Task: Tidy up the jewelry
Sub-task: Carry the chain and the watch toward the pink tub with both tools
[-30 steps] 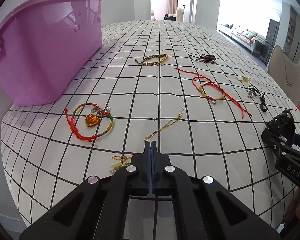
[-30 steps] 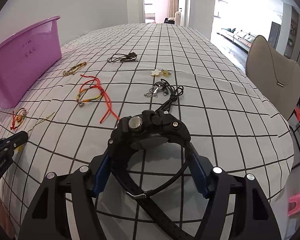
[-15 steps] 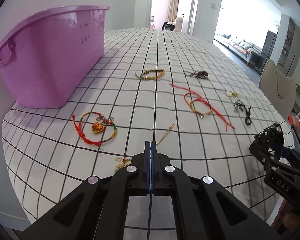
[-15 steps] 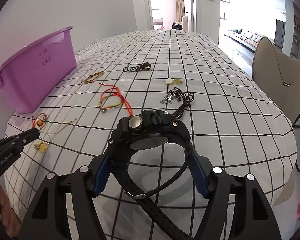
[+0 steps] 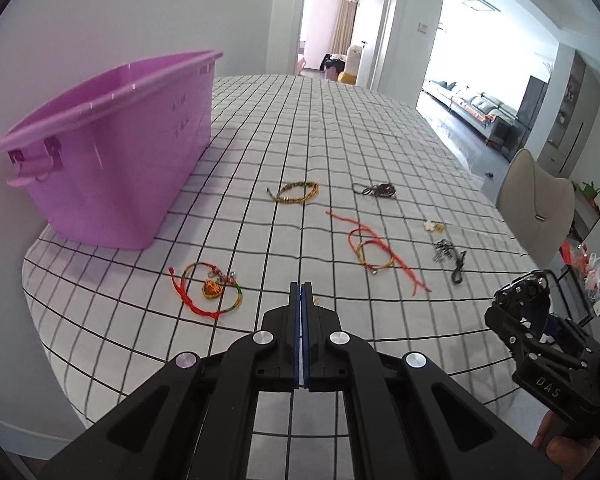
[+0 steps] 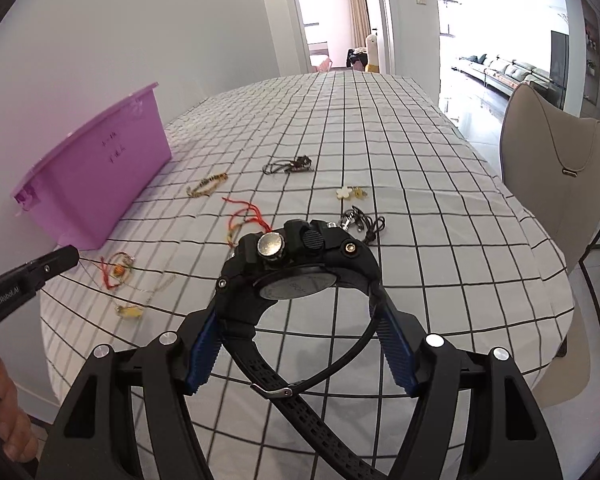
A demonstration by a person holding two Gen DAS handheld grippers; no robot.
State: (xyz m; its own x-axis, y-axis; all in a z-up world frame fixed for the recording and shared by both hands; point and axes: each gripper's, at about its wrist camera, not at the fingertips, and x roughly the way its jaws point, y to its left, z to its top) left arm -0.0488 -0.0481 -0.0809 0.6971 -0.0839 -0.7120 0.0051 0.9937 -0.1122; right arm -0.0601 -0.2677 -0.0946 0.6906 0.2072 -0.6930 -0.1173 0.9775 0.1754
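Observation:
My right gripper [image 6: 300,316] is shut on a chunky black watch [image 6: 296,264], held above the table's near end; it also shows in the left wrist view [image 5: 528,304]. My left gripper [image 5: 301,300] is shut and empty, raised above the near edge. A purple plastic bin [image 5: 112,168] stands at the left. On the checked cloth lie a red-green bracelet with a heart pendant [image 5: 208,292], a thin gold chain with a charm [image 6: 140,300], a red cord bracelet [image 5: 372,252], a braided bracelet [image 5: 294,192], a dark cord piece [image 5: 376,190], a flower charm [image 5: 432,225] and a black cord with metal charms [image 5: 450,254].
The long table [image 5: 340,120] runs away from me towards a doorway. A beige chair [image 6: 556,176] stands at the right side. The bin also shows in the right wrist view [image 6: 92,176]. The table's near rounded edge is just below both grippers.
Both grippers have risen and pulled back from the table, so the jewelry looks smaller and farther. The right gripper still holds the watch. The left stays shut.

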